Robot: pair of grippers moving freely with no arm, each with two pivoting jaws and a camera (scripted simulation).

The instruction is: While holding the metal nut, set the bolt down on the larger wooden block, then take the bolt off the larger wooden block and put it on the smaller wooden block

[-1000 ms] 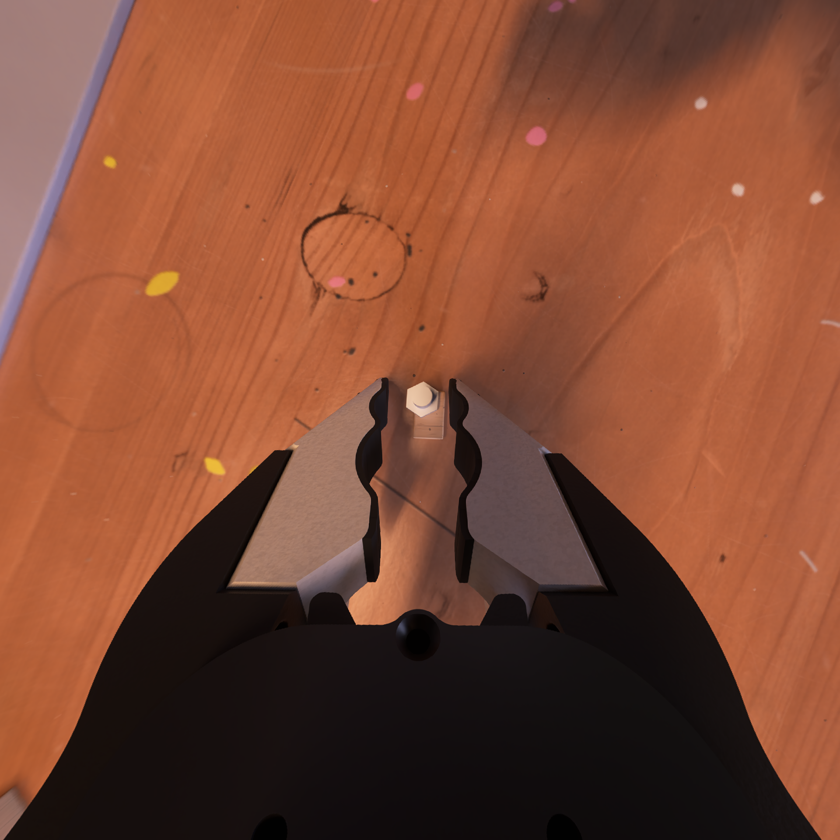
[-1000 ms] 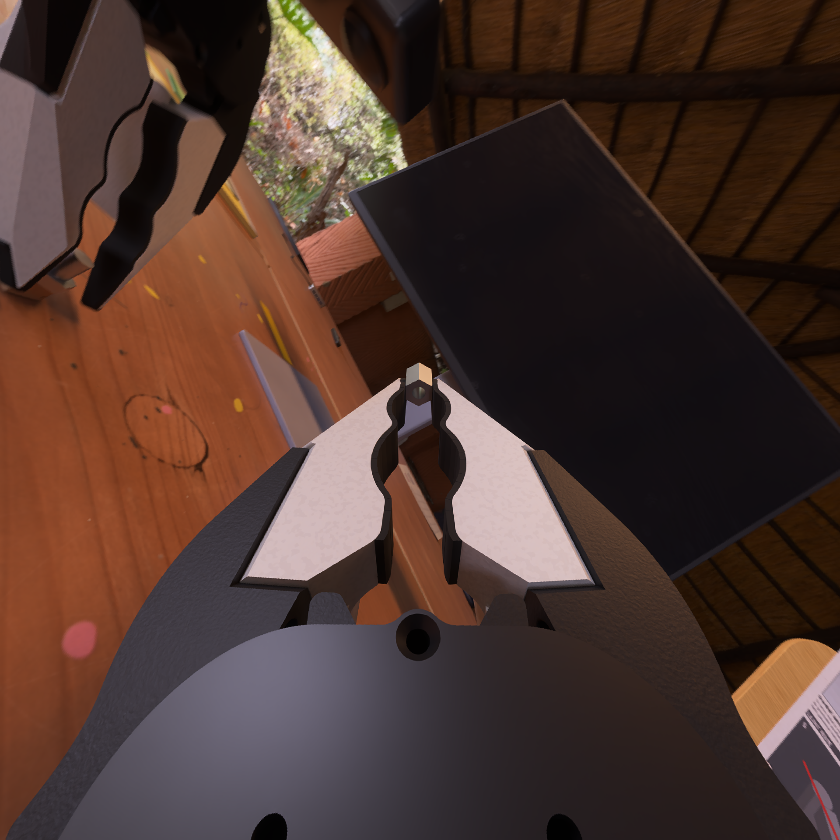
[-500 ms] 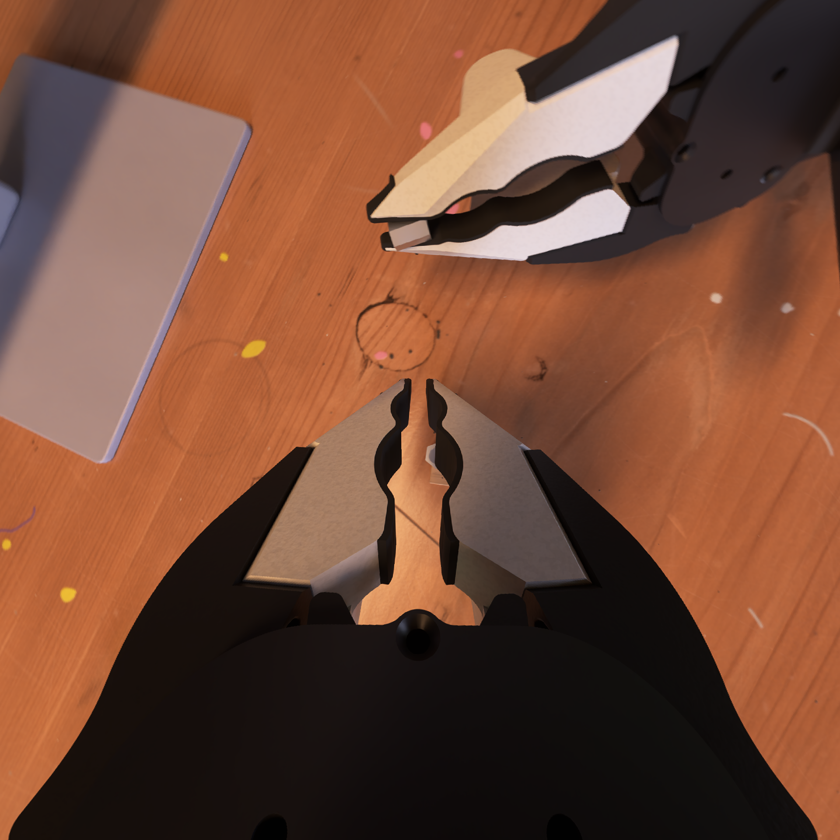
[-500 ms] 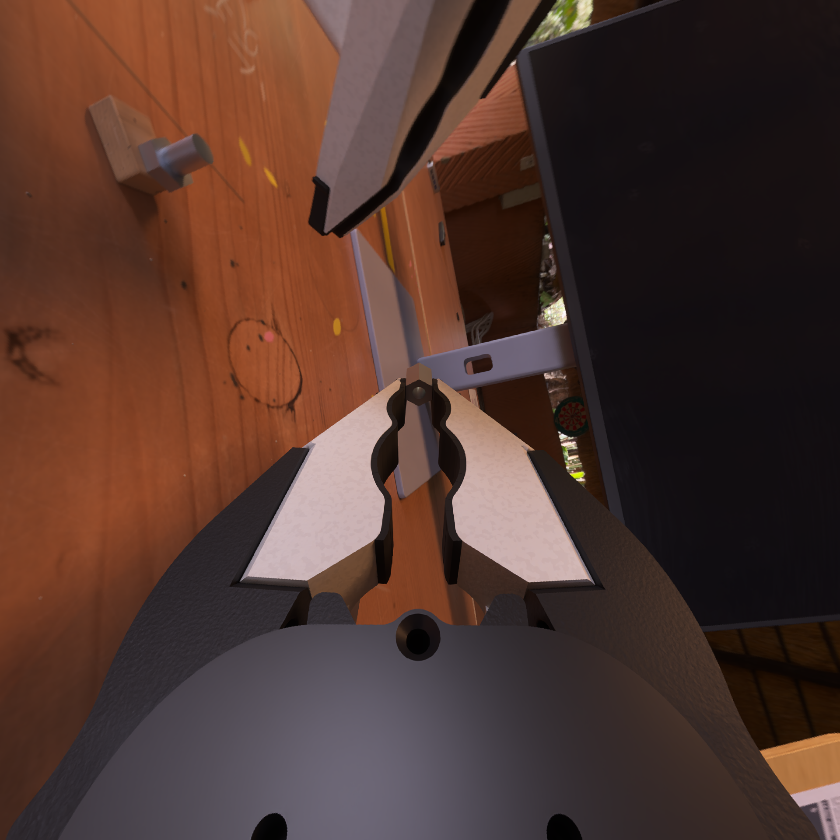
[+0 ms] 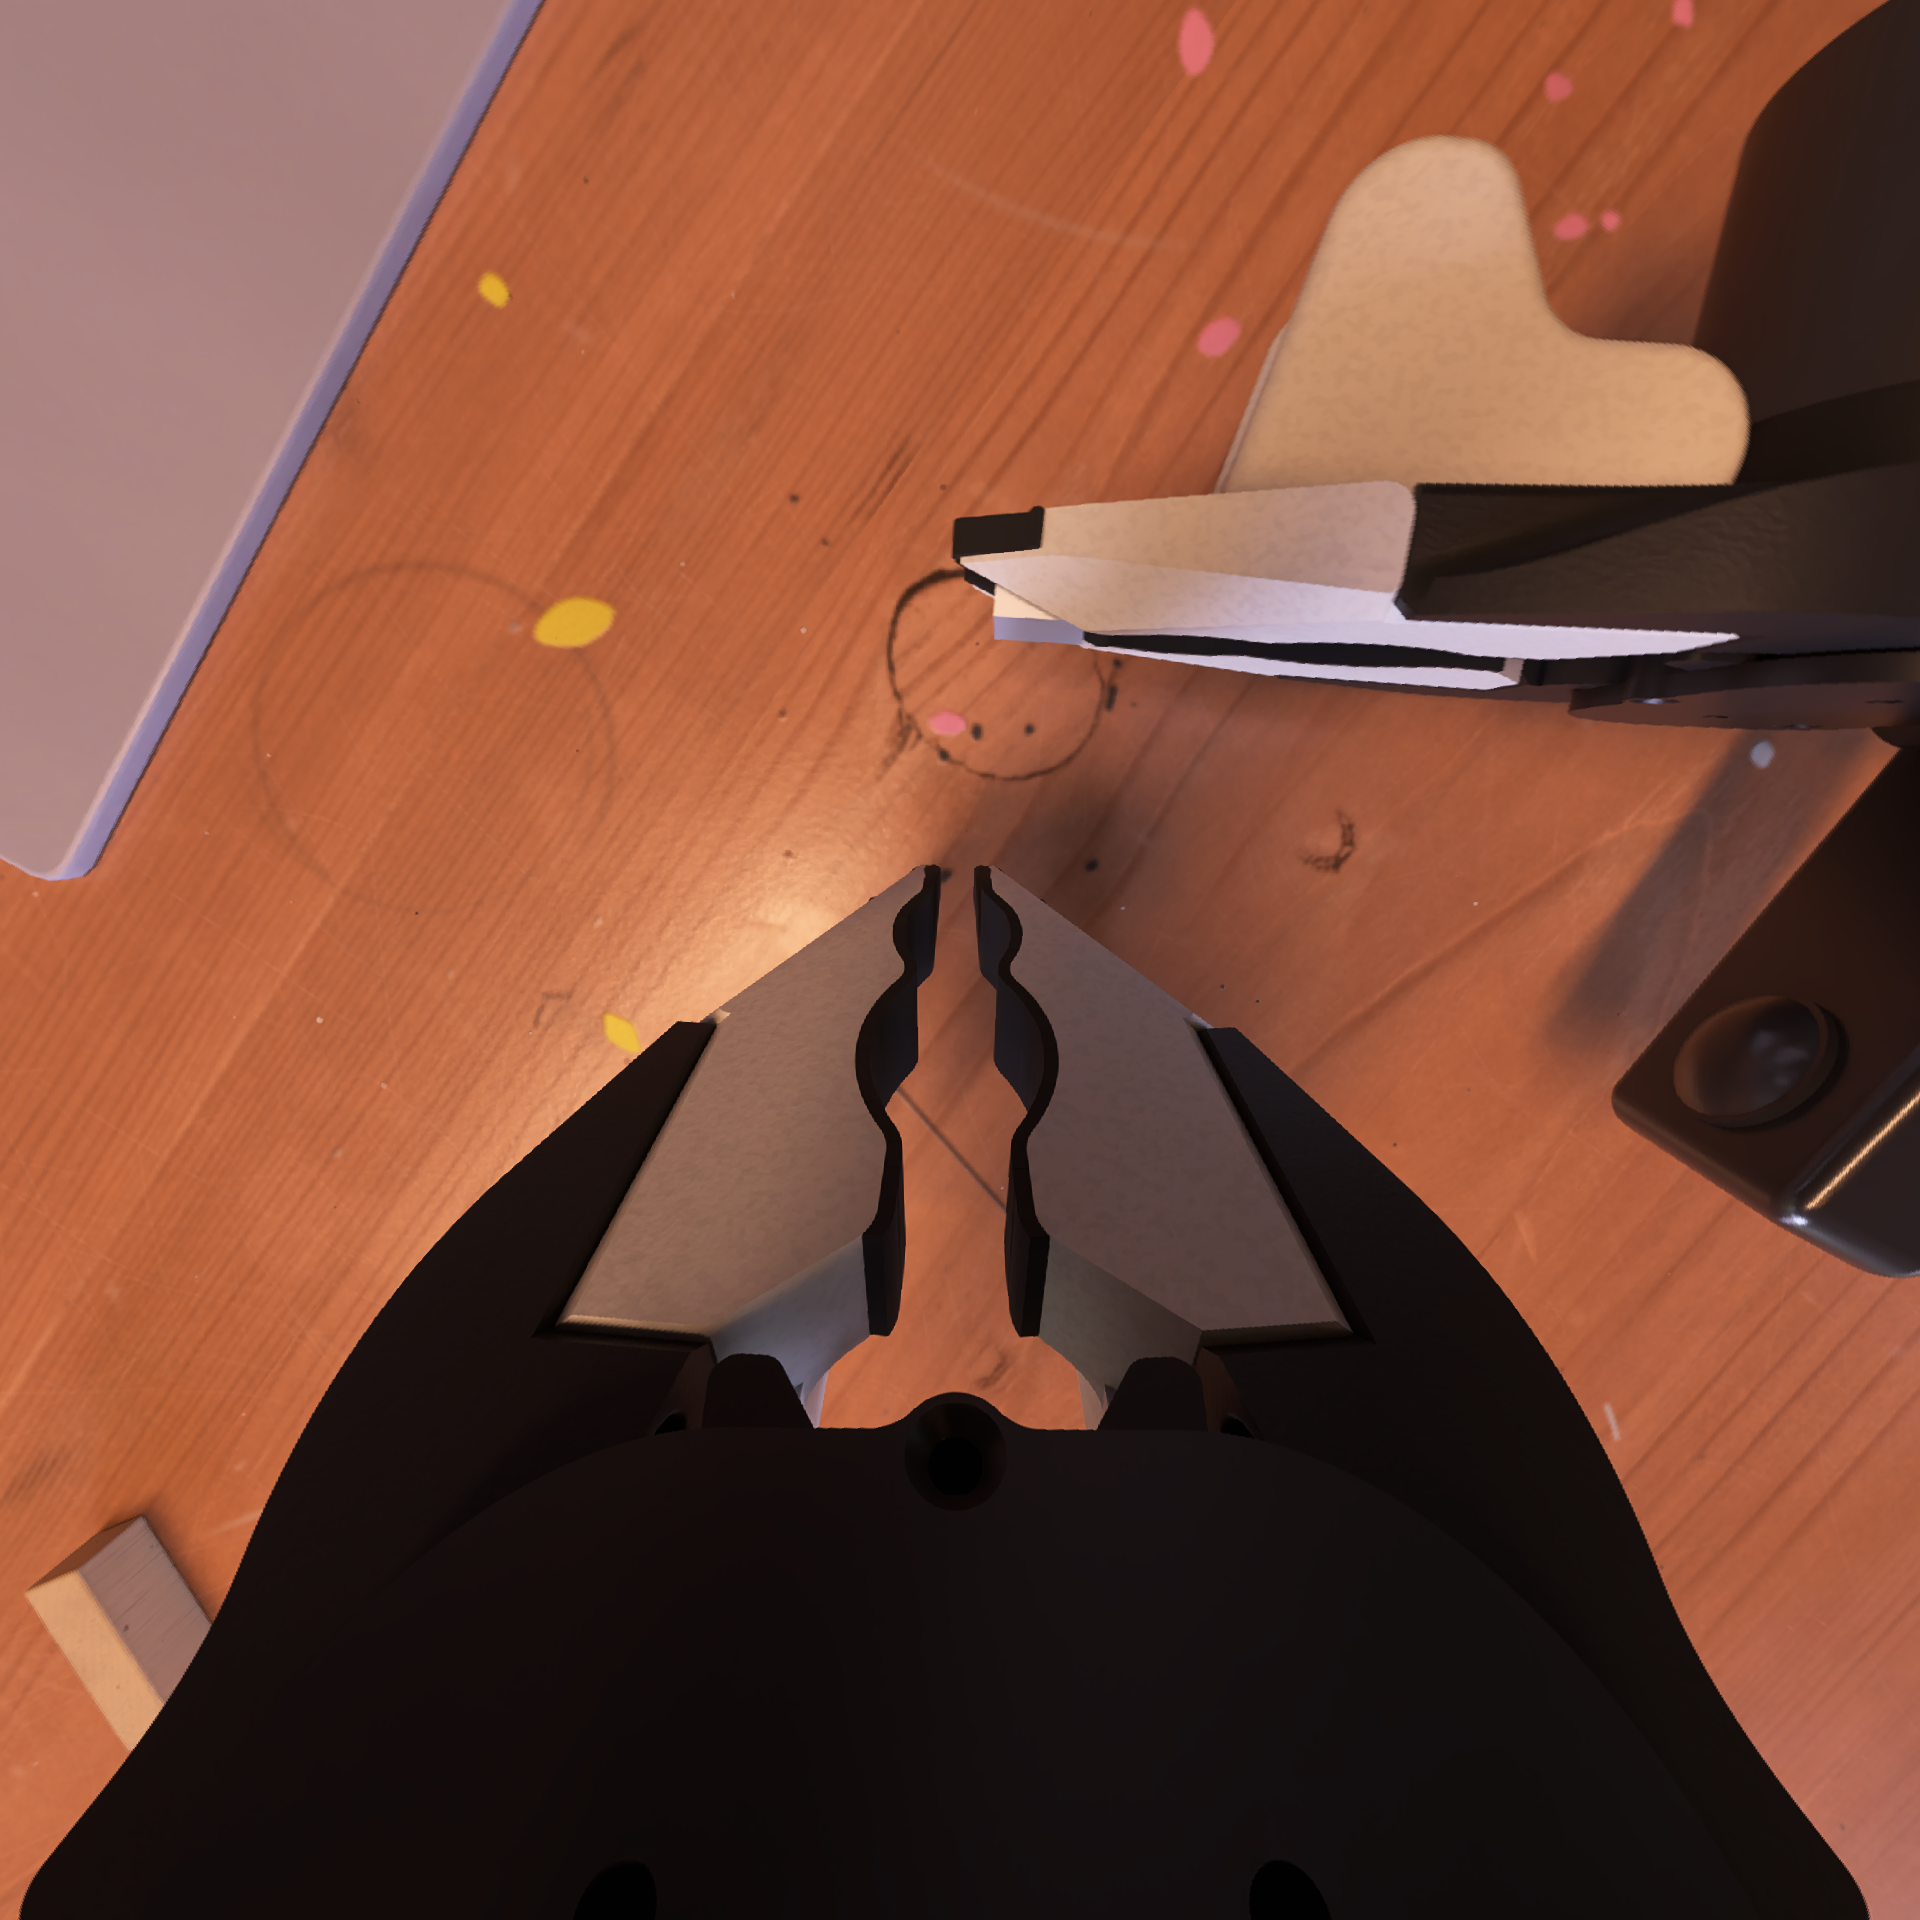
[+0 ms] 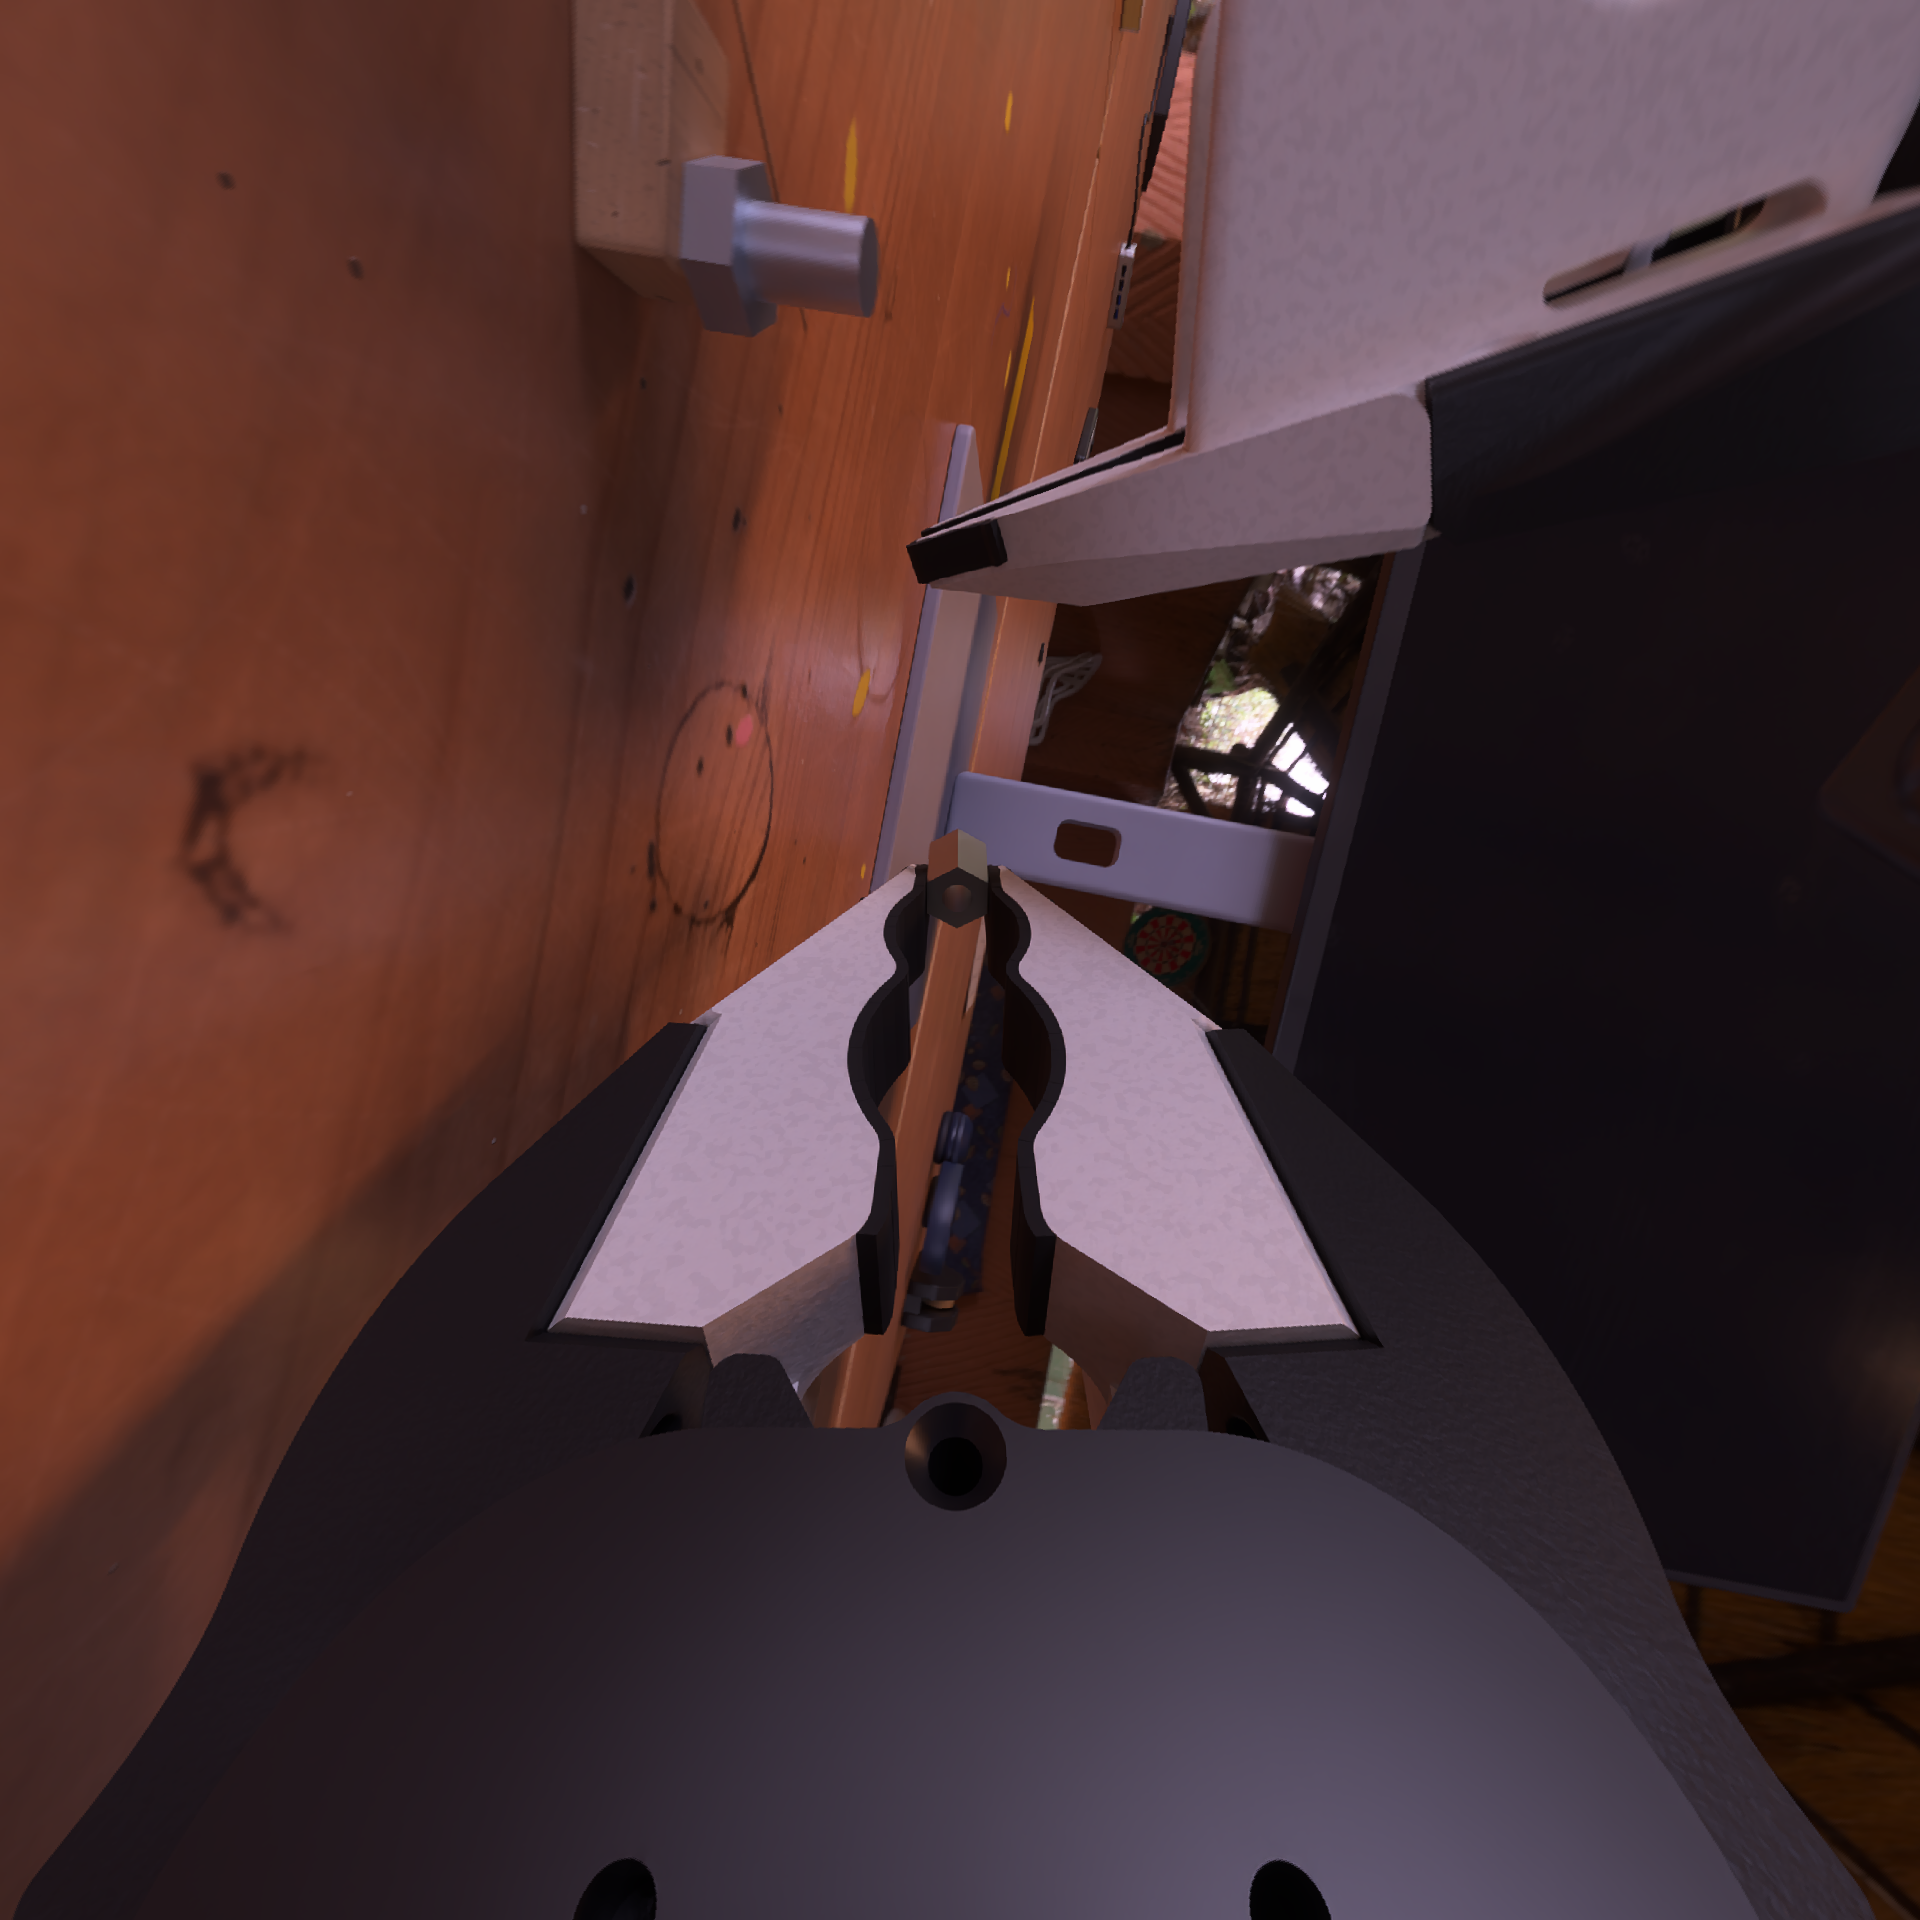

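My right gripper (image 6: pixel 956 891) is shut on the small hexagonal metal nut (image 6: pixel 954 896) and holds it in the air, off the table. The grey bolt (image 6: pixel 781 249) stands head down, shank up, on a pale wooden block (image 6: pixel 634 135) at the top left of the right wrist view. My left gripper (image 5: pixel 956 878) hangs over bare wood with its jaws almost together and nothing between them; it also shows in the right wrist view (image 6: pixel 956 551). A second pale block (image 5: pixel 114 1621) shows at the lower left of the left wrist view, partly hidden by the gripper body. The right gripper (image 5: pixel 997 556) reaches in from the right there.
The wooden table (image 5: pixel 520 1039) bears paint specks and dark ring marks. A flat grey slab (image 5: pixel 187 364) lies at the far left. A large black panel (image 6: pixel 1662 987) stands beyond the table edge on a grey bracket (image 6: pixel 1143 847).
My left gripper let go of the bolt on its block, closed its jaws and moved away. The right gripper kept the nut, and the bolt and block now look nearer in its view.
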